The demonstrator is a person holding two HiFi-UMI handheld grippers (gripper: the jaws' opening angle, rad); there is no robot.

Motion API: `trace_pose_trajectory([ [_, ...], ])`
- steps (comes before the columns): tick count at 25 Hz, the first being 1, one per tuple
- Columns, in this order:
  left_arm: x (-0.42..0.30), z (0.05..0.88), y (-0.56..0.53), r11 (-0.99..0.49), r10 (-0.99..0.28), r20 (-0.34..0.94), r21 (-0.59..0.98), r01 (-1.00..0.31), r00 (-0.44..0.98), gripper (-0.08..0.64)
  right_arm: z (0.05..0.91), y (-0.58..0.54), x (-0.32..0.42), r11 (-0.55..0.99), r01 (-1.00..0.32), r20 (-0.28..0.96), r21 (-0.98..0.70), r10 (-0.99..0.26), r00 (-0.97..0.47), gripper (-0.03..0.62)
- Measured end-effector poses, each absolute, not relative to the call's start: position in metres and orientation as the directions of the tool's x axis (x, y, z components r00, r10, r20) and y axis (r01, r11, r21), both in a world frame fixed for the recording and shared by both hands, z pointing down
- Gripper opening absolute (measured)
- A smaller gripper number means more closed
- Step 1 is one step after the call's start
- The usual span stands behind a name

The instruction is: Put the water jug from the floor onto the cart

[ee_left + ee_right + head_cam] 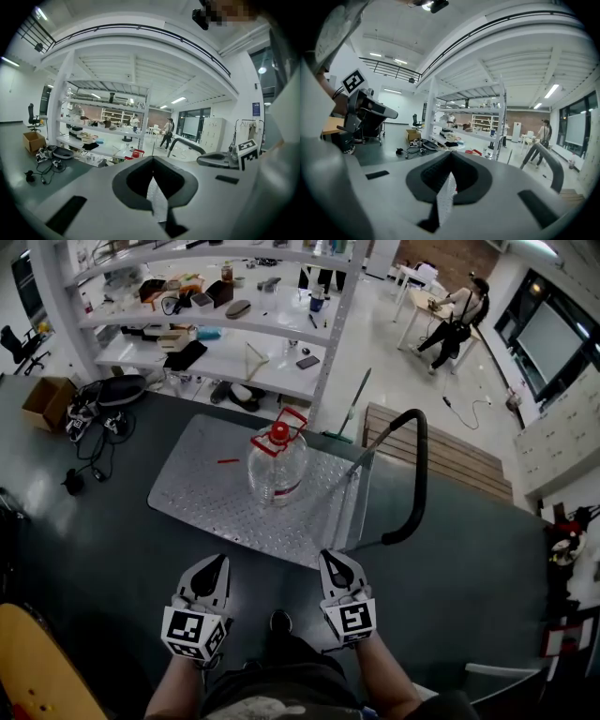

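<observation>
While left gripper (217, 565) and right gripper (334, 561) sit with jaws closed on nothing | count: 2 grippers, 1 water jug (276, 470), 1 cart (199, 493) | jug upright mid-deck on cart, grippers by its near edge, clear of jug

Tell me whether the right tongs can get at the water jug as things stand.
Probably yes: the water jug stands in the open on the cart, nothing between it and the right tongs, which are shut and must open first.

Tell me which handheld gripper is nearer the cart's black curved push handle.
The right gripper, close to the black curved push handle's lower end; the left gripper sits further off, toward the opposite side.
</observation>
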State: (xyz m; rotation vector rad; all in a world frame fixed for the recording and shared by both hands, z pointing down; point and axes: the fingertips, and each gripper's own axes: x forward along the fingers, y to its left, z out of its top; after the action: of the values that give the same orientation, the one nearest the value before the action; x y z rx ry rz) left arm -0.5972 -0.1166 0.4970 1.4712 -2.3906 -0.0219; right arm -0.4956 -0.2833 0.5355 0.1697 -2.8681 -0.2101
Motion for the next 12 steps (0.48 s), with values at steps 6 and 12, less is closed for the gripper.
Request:
trace_pose_trajectory([
  [6,-0.548,0.495,-0.055,0.455,-0.877,0.263,0.194,-0.869,-0.401,0.008,0.527,-0.229,-0.45,0.977,-0.139,0.239,0.161,-0.176,-0.955,-0.008],
  [12,-0.492,0.479,0.014,0.463,-0.879,0.222,0.188,-0.867,-0.421,0.008,0.524,-0.166,-0.397,0.98,-0.147,0.22,0.13,-0.173,-0.96,-0.008],
])
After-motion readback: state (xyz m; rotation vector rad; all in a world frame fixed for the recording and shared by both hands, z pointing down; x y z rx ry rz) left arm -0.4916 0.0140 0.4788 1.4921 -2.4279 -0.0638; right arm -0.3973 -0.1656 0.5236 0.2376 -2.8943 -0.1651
